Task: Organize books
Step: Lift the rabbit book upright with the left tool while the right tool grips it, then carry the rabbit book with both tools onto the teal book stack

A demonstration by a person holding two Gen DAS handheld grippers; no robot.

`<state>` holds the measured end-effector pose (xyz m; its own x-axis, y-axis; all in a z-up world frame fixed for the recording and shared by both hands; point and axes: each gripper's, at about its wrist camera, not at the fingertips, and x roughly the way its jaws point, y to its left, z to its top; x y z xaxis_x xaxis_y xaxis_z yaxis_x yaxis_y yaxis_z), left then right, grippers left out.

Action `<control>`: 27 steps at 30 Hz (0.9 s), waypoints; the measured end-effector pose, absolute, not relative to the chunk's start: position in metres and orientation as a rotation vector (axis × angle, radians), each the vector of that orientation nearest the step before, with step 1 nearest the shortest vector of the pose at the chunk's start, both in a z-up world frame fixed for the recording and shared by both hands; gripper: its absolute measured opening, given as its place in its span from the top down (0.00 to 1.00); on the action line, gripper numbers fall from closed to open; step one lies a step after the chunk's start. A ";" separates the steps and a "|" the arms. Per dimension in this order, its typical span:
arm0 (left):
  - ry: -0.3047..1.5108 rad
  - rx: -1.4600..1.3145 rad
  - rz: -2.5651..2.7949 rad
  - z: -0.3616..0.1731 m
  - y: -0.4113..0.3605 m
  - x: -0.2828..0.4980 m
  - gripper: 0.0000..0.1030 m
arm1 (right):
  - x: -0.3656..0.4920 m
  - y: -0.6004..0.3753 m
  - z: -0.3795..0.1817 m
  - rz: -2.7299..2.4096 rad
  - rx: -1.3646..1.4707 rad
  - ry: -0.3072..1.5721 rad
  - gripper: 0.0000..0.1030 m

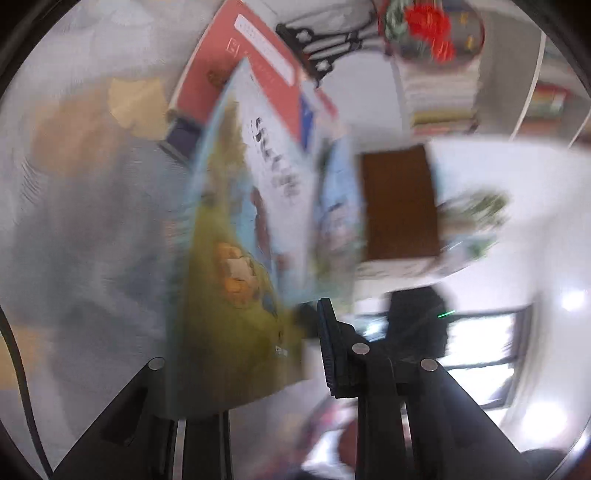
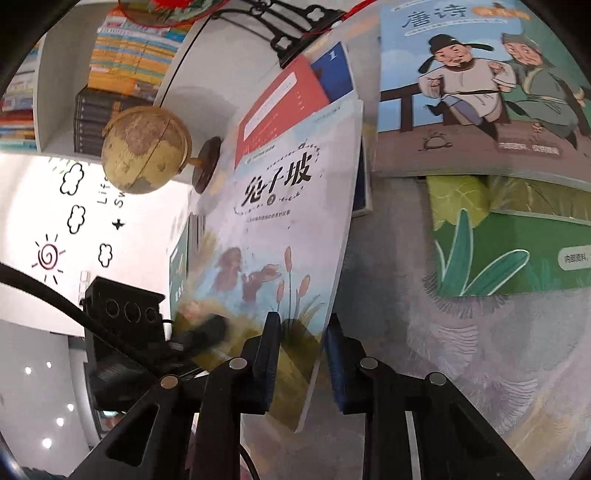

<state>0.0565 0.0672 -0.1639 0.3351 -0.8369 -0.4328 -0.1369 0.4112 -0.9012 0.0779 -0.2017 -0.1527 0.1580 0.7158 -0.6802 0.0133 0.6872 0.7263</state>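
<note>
A pale picture book with a black title and reeds on its cover [image 2: 288, 206] stands tilted up off the grey table mat [image 2: 406, 332]. My right gripper [image 2: 301, 332] is shut on its lower corner, one pad on the cover and the other at the book's edge. My left gripper [image 1: 303, 325] is shut on the same book [image 1: 266, 192]; that view is blurred and the cover hides one finger. In the right wrist view the left gripper [image 2: 199, 336] shows at the book's lower left side. A red book [image 2: 280, 107] and a blue one [image 2: 332, 70] lie behind it.
Two picture books lie flat to the right: one with cartoon figures [image 2: 461, 92] and a green leafy one [image 2: 498, 240]. A globe [image 2: 144, 151], a black ornate stand [image 2: 295, 29] and shelves of stacked books [image 2: 129, 48] stand at the back. A brown panel [image 1: 399, 203] is nearby.
</note>
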 end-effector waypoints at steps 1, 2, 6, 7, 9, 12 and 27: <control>1.147 -1.070 -0.591 -0.162 0.068 0.057 0.79 | 0.079 -0.202 -0.154 0.562 0.691 1.341 0.70; 1.139 -1.063 -0.592 -0.159 0.069 0.058 0.79 | 0.080 -0.203 -0.160 0.565 0.736 1.362 0.61; 1.129 -1.132 -0.624 -0.160 0.074 0.060 0.79 | 0.082 -0.216 -0.177 0.578 0.919 1.387 0.45; 1.130 -1.134 -0.624 -0.160 0.074 0.060 0.79 | 0.083 -0.217 -0.180 0.587 0.962 1.384 0.45; 1.148 -1.132 -0.620 -0.164 0.072 0.059 0.79 | 0.086 -0.215 -0.180 0.597 0.992 1.365 0.60; 1.178 -1.096 -0.594 -0.168 0.070 0.058 0.79 | 0.089 -0.209 -0.172 0.602 0.961 1.334 0.77; 1.404 -0.740 -0.566 -0.168 0.084 0.029 0.66 | 0.102 -0.220 -0.159 0.615 0.883 1.327 0.90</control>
<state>0.0295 0.0835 -0.1678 0.1007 -0.7416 -0.6633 -0.0741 0.6592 -0.7483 0.1023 -0.2196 -0.1591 0.1667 0.8130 -0.5579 0.0998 0.5490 0.8298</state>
